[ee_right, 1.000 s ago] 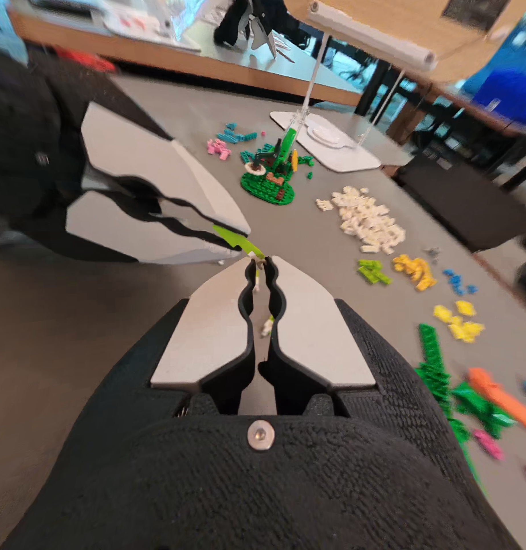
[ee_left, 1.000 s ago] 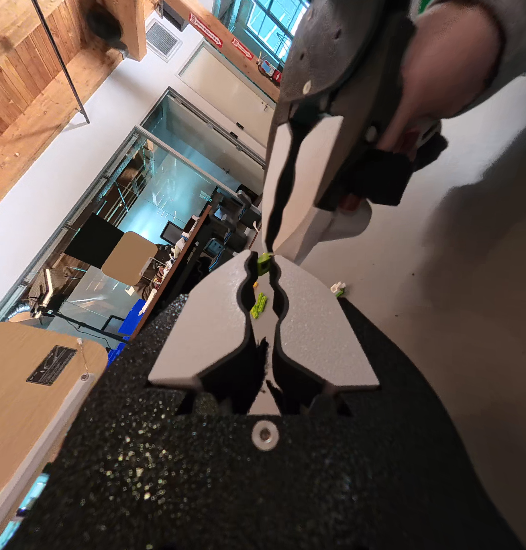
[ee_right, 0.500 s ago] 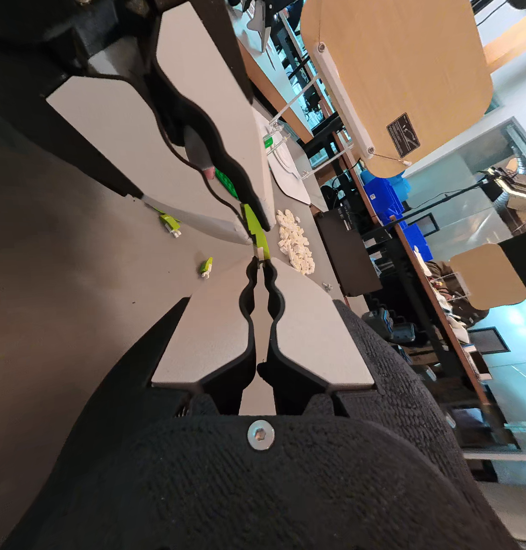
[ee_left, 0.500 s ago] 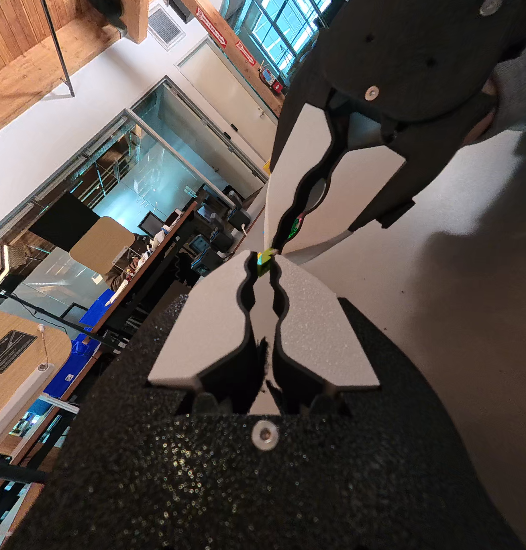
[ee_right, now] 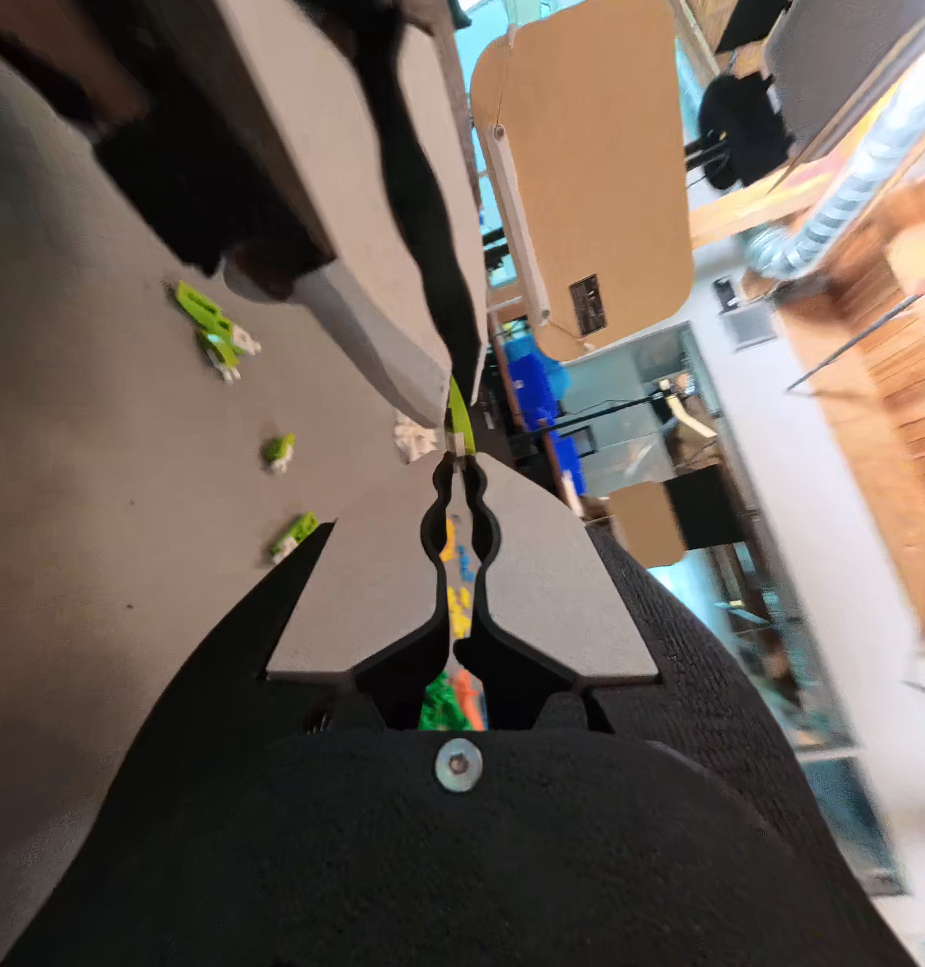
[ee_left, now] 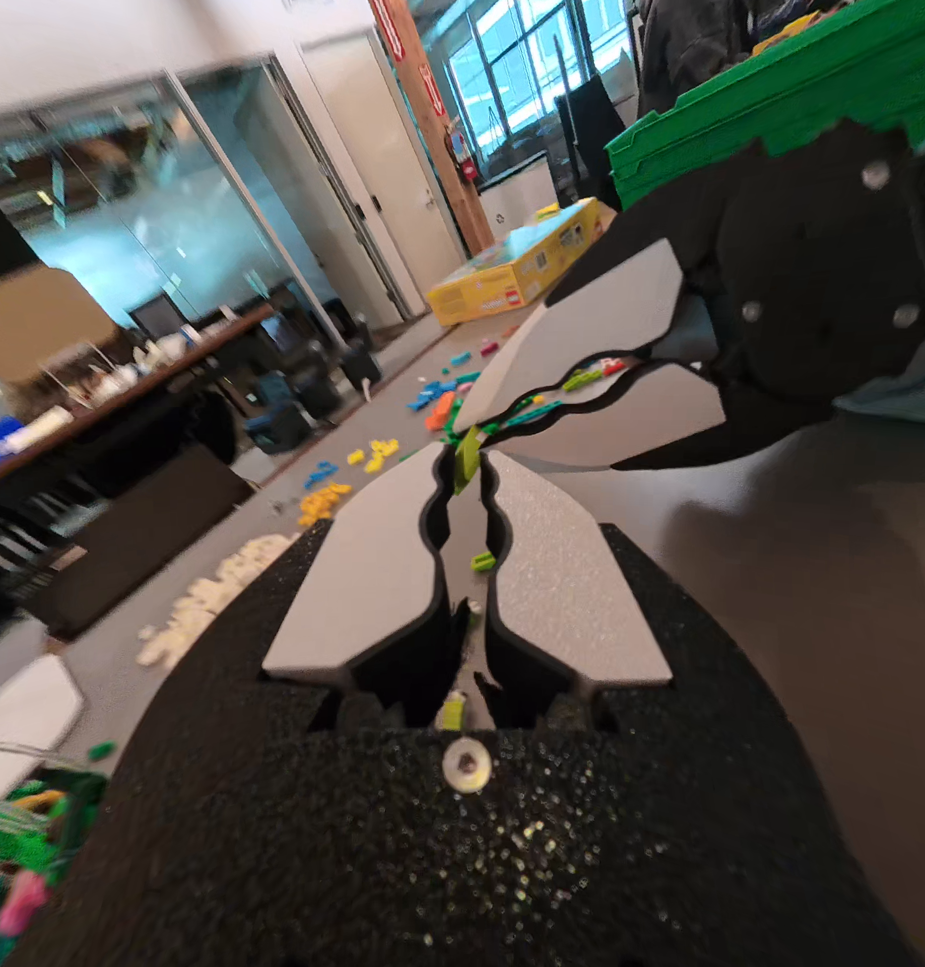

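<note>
the left gripper (ee_left: 463, 460) is clenched on a thin lime-green plastic leaf piece (ee_left: 466, 459). the right gripper (ee_right: 458, 460), tip to tip with it just above the grey table (ee_right: 109, 471), pinches a small white stud piece (ee_right: 456, 445) at the leaf's end. a straight, square push would likely seat them; both are smooth, slippery plastic.

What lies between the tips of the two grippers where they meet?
A lime-green piece bridges them, seen in both wrist views: the left gripper clamps one end, and a small white piece on the other end sits at the right gripper.
</note>
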`<state>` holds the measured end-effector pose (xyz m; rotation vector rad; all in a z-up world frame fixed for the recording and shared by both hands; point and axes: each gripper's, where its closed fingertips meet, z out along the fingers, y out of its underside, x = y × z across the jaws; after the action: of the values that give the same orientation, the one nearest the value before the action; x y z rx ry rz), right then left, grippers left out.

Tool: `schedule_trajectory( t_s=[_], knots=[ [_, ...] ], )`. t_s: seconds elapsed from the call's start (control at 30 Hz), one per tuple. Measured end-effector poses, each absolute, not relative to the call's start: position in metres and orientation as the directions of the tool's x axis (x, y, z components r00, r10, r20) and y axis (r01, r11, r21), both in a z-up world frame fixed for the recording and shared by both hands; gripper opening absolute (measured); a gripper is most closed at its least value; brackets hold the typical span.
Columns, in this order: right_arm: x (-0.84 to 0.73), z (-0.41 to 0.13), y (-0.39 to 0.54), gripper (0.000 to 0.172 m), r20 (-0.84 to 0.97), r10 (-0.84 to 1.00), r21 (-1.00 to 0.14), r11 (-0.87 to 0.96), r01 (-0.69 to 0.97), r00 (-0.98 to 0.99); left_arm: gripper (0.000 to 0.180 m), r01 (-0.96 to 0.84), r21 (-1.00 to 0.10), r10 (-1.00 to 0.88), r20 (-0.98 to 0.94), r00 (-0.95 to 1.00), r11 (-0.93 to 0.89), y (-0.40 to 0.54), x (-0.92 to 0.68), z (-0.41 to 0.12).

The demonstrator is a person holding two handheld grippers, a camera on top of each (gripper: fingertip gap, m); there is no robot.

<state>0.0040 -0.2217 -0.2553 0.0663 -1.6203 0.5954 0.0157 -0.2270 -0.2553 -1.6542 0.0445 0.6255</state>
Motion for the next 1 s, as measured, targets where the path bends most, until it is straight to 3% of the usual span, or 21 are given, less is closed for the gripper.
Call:
schedule_trajectory(
  t_s=[0.07, 0.17, 0.4, 0.5, 0.57, 0.63, 0.77, 0.83, 0.9, 1.0],
  knots=[
    [0.003, -0.254, -0.219, 0.004, 0.961, 0.259, -0.277, 0.874, -0.4, -0.1, 0.013, -0.267, -0.945, 0.286, -0.314, 0.905, -0.19, -0.223, 0.018, -0.258],
    [0.008, -0.244, -0.219, 0.004, 0.953, 0.293, -0.295, 0.851, -0.435, -0.074, 0.019, -0.139, -0.965, 0.251, -0.195, 0.948, -0.222, -0.218, 0.02, -0.264],
    [0.009, -0.25, -0.223, 0.004, 0.974, 0.219, -0.222, 0.864, -0.453, -0.059, 0.027, -0.003, -0.989, 0.19, -0.032, 0.981, -0.149, -0.221, 0.025, -0.253],
    [0.01, -0.25, -0.225, 0.004, 0.978, 0.204, -0.2, 0.863, -0.464, -0.044, 0.01, 0.009, -0.982, 0.185, -0.026, 0.982, -0.187, -0.223, 0.023, -0.257],
    [0.01, -0.251, -0.225, 0.004, 0.98, 0.193, -0.19, 0.865, -0.464, -0.04, 0.009, -0.012, -0.98, 0.194, -0.052, 0.98, -0.199, -0.223, 0.023, -0.258],
    [0.009, -0.252, -0.225, 0.004, 0.975, 0.212, -0.215, 0.859, -0.464, -0.06, 0.009, -0.019, -0.976, 0.193, -0.061, 0.979, -0.215, -0.223, 0.023, -0.26],
    [0.006, -0.253, -0.227, 0.004, 0.893, 0.386, -0.449, 0.796, -0.406, -0.232, 0.008, 0.008, -0.988, 0.201, -0.024, 0.979, -0.156, -0.225, 0.02, -0.257],
    [0.005, -0.253, -0.227, 0.004, 0.865, 0.429, -0.5, 0.787, -0.361, -0.262, 0.008, 0.018, -0.995, 0.221, -0.004, 0.975, -0.098, -0.225, 0.019, -0.253],
    [0.005, -0.249, -0.227, 0.004, 0.867, 0.438, -0.496, 0.797, -0.344, -0.237, 0.008, 0.029, -0.999, 0.235, 0.022, 0.972, -0.026, -0.225, 0.019, -0.246],
    [0.007, -0.247, -0.228, 0.003, 0.914, 0.368, -0.405, 0.838, -0.366, -0.171, 0.008, 0.046, -0.998, 0.228, 0.054, 0.972, 0.042, -0.225, 0.022, -0.24]
  ],
)
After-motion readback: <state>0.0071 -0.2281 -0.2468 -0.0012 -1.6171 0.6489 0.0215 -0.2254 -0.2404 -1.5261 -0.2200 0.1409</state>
